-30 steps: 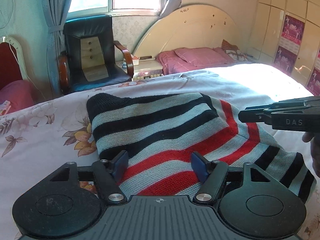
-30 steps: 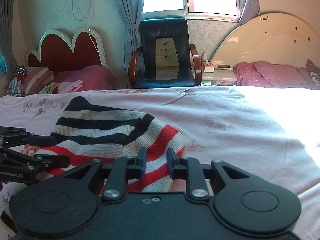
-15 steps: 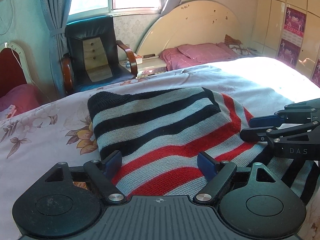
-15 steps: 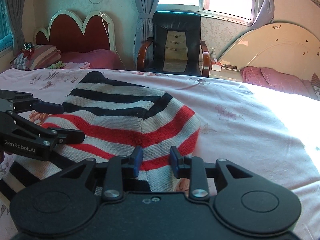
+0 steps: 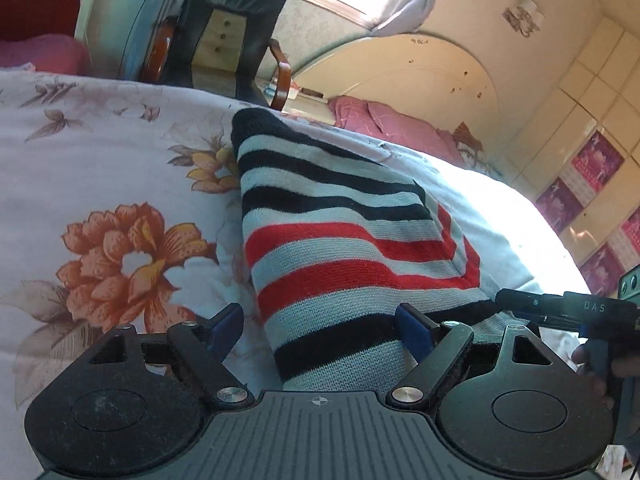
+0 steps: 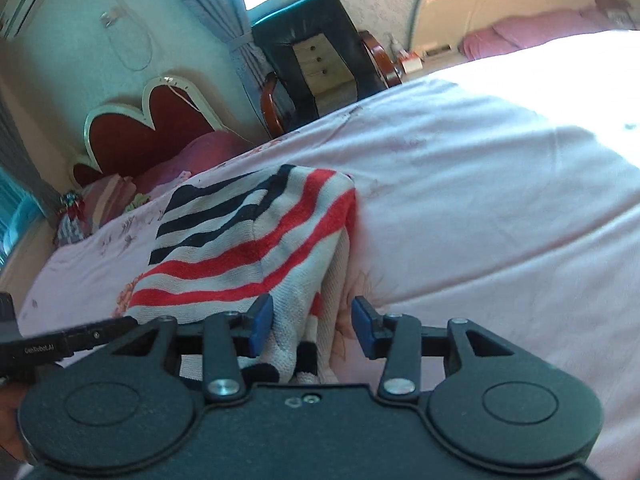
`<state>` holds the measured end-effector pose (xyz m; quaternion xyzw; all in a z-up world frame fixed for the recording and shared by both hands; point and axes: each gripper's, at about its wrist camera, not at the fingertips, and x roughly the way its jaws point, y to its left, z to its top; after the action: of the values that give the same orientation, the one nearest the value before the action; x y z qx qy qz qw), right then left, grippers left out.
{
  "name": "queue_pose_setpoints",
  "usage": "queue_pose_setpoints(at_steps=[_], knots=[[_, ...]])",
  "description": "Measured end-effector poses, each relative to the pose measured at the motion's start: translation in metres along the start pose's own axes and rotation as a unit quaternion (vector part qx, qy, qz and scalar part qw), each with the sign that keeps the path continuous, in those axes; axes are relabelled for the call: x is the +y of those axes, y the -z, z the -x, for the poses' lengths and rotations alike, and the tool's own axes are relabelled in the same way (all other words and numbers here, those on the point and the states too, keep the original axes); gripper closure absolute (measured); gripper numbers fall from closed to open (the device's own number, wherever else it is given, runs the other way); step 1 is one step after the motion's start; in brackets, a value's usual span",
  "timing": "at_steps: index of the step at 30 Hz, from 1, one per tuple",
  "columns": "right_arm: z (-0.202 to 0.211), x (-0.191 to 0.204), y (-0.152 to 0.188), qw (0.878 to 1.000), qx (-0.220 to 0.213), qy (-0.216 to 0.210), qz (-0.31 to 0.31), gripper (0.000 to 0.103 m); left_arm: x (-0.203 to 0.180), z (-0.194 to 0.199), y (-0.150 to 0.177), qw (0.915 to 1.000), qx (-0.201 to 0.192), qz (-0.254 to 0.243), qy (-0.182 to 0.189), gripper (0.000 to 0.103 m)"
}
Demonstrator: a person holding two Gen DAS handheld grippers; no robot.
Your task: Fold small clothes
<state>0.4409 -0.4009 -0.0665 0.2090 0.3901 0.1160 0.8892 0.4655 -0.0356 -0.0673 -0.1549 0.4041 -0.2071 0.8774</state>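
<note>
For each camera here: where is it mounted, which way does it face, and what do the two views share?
Left wrist: on the left gripper, looking down its open fingers at the striped sweater on the bed; the right gripper's tip enters at right.
Right wrist: on the right gripper, jaws opening around the sweater's edge; the left gripper's tip shows at left.
Shared: sweater, bed, chair.

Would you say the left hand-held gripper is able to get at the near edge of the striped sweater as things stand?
Probably yes: the left hand-held gripper stands open with the striped sweater edge already between its fingers, nothing in the way.
</note>
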Motion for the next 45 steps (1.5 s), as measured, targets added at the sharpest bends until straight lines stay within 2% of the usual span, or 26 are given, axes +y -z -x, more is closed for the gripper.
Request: queue_pose_setpoints(at_steps=[6,9,10,12,13,15,17,18,20,25,27,31,32,33,35,38,40,41,45], knots=[[-0.001,-0.018,0.004,0.996,0.013,-0.052,-0.065,0.057,-0.001,-0.005,0.000,0.9991,0.022,0.021,0.030,0.021],[0.000,-0.015,0.004,0.994,0.020,-0.090,-0.062,0.051,0.001,-0.008,0.003,0.9986,0.033,0.022,0.036,0.021],[-0.002,-0.013,0.005,0.995,0.022,-0.087,-0.052,0.051,0.003,-0.009,0.005,0.9985,0.038,0.023,0.033,0.021],[-0.013,-0.015,0.007,0.997,0.042,-0.040,-0.041,0.052,0.004,-0.011,0.006,0.9984,0.041,0.025,0.031,0.021],[-0.018,-0.018,0.007,0.997,0.051,-0.033,-0.048,0.052,0.001,-0.010,0.005,0.9986,0.041,0.020,0.027,0.021],[-0.013,-0.024,0.006,0.995,0.042,-0.046,-0.077,0.051,-0.003,-0.007,0.002,0.9991,0.036,0.012,0.021,0.021],[-0.007,-0.025,0.004,0.995,0.026,-0.056,-0.081,0.049,0.002,-0.006,0.001,0.9984,0.036,0.028,0.032,0.021],[-0.006,-0.029,0.002,0.993,0.023,-0.068,-0.091,0.042,0.007,-0.006,0.001,0.9976,0.037,0.042,0.041,0.021],[-0.010,-0.040,-0.001,0.988,0.028,-0.095,-0.121,0.035,0.019,-0.010,0.004,0.9941,0.042,0.077,0.064,0.021],[-0.035,-0.057,-0.004,0.976,0.078,-0.145,-0.140,0.036,0.034,-0.017,0.006,0.9856,0.043,0.129,0.100,0.022],[-0.042,-0.060,-0.005,0.968,0.097,-0.175,-0.150,0.042,0.038,-0.022,0.006,0.9817,0.046,0.142,0.118,0.022],[-0.056,-0.053,-0.011,0.963,0.128,-0.193,-0.135,0.049,0.045,-0.033,0.002,0.9760,0.046,0.158,0.142,0.024],[-0.059,-0.051,-0.012,0.963,0.131,-0.194,-0.133,0.051,0.044,-0.035,0.001,0.9768,0.047,0.157,0.137,0.032],[-0.060,-0.049,-0.013,0.963,0.131,-0.197,-0.133,0.051,0.043,-0.038,0.000,0.9780,0.048,0.153,0.133,0.034],[-0.061,-0.043,-0.012,0.964,0.126,-0.195,-0.128,0.051,0.037,-0.042,-0.003,0.9801,0.047,0.147,0.125,0.033],[-0.057,-0.028,-0.009,0.974,0.111,-0.176,-0.090,0.052,0.017,-0.047,-0.009,0.9893,0.051,0.101,0.093,0.033],[-0.054,-0.020,-0.009,0.979,0.105,-0.159,-0.070,0.057,0.005,-0.050,-0.011,0.9931,0.049,0.075,0.077,0.034],[-0.052,-0.016,-0.009,0.982,0.100,-0.147,-0.057,0.060,0.000,-0.052,-0.012,0.9939,0.047,0.067,0.074,0.039],[-0.044,0.003,-0.005,0.990,0.084,-0.113,-0.006,0.067,-0.008,-0.050,-0.011,0.9953,0.033,0.059,0.070,0.045]])
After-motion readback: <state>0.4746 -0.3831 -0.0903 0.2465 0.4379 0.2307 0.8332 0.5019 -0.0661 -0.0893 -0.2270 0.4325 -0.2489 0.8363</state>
